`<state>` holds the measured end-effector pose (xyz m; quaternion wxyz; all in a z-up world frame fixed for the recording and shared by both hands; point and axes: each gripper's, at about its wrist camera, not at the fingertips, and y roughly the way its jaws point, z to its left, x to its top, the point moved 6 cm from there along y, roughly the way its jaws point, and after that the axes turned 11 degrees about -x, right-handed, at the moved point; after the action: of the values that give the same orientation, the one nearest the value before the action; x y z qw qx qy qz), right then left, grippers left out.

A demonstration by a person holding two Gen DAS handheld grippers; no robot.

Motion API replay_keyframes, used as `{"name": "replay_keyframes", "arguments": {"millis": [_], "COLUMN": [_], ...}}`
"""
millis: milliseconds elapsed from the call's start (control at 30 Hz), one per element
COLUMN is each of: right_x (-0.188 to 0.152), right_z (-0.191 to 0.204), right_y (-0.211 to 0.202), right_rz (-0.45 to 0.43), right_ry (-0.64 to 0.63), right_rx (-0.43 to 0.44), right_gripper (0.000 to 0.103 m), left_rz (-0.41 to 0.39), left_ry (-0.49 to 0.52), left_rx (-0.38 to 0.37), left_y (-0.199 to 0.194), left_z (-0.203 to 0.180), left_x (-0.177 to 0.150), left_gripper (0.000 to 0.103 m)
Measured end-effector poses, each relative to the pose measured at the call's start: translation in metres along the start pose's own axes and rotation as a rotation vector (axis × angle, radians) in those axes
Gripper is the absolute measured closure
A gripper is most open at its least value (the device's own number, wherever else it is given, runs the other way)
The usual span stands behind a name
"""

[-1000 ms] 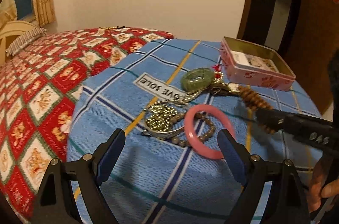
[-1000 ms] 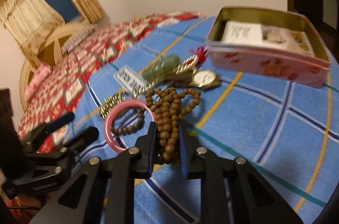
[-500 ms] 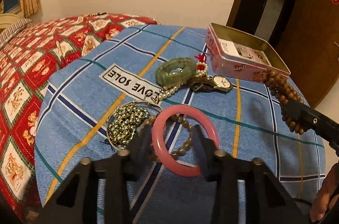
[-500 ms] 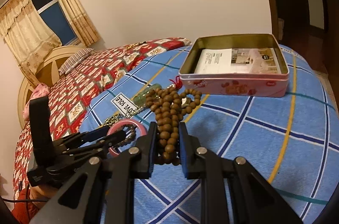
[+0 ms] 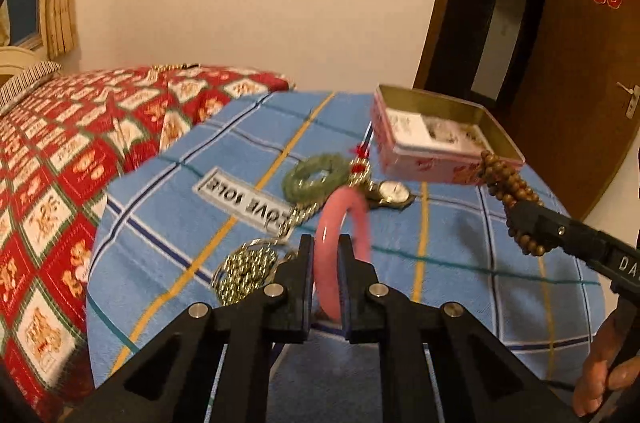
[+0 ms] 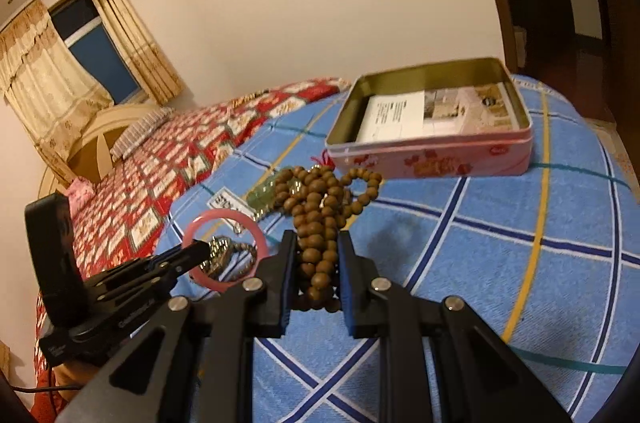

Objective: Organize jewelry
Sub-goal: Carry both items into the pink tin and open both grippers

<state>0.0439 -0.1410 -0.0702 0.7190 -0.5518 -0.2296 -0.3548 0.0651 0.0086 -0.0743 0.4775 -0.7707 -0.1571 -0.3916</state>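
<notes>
My left gripper (image 5: 324, 251) is shut on a pink bangle (image 5: 352, 219) and holds it on edge, lifted off the blue checked cloth (image 5: 460, 283); the bangle (image 6: 256, 231) also shows in the right wrist view. My right gripper (image 6: 316, 255) is shut on a brown wooden bead string (image 6: 320, 207), held above the cloth; the beads (image 5: 508, 183) hang by the tin in the left wrist view. An open pink tin (image 6: 440, 159) with a printed card inside stands at the far right. A green jade ring (image 5: 316, 175), a gold watch (image 5: 394, 193) and a silver bead chain (image 5: 244, 267) lie on the cloth.
A bed with a red patterned quilt (image 5: 60, 159) lies to the left of the cloth-covered surface. A brown door (image 5: 580, 63) and dark doorway stand behind the tin. A white label (image 5: 244, 199) is sewn on the cloth.
My left gripper closed on the pink bangle and raised it from flat to on edge. My right gripper carried the wooden beads up and nearer the tin.
</notes>
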Motion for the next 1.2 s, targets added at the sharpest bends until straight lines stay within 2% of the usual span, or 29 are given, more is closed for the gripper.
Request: {"name": "replay_keyframes", "arguments": {"millis": [300, 533, 767, 967, 1067, 1200], "right_x": [0.007, 0.02, 0.052, 0.079, 0.087, 0.094], "right_z": [-0.015, -0.028, -0.052, -0.072, -0.085, -0.098], "right_y": [-0.006, -0.017, -0.022, 0.004, 0.026, 0.053], "right_rz": [-0.039, -0.104, -0.195, -0.245, -0.235, -0.198], "right_ry": [0.044, 0.055, 0.071, 0.064, 0.074, 0.105], "right_rx": [-0.033, -0.084, -0.157, -0.255, -0.284, -0.281], "right_gripper": [0.08, 0.08, 0.08, 0.08, 0.08, 0.08], "left_rz": [-0.013, -0.076, -0.138, -0.195, -0.204, -0.194], "left_ry": [0.057, 0.056, 0.069, 0.083, 0.086, 0.098], "left_rx": [-0.043, -0.161, -0.213, -0.25, -0.247, -0.24], "left_y": [0.011, 0.01, 0.029, 0.057, 0.08, 0.117], "left_z": [-0.029, -0.053, -0.074, -0.088, -0.094, -0.101], "left_x": [0.021, 0.042, 0.073, 0.105, 0.118, 0.13], "left_gripper": [0.093, 0.093, 0.093, 0.093, 0.093, 0.093]}}
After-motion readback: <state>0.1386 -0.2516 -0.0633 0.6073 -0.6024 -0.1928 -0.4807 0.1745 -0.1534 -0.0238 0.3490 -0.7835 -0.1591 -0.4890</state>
